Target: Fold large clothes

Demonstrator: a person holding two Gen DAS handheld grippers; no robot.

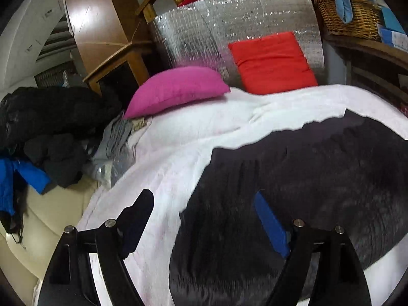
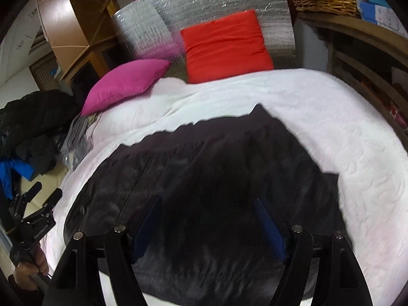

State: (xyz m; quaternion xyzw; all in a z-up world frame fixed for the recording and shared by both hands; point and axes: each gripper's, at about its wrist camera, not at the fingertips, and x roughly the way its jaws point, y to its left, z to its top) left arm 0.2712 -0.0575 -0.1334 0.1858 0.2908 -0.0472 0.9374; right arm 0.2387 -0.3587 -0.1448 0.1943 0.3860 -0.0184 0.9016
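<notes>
Dark garment flat on bed: soft, limp, light; pinch hem corners. Left hand-held gripper, right hand-held gripper both spread, empty

Left tool, right tool — both agape

Pink pillow beside red cushion against foil sheet; wicker basket on shelf.
</notes>
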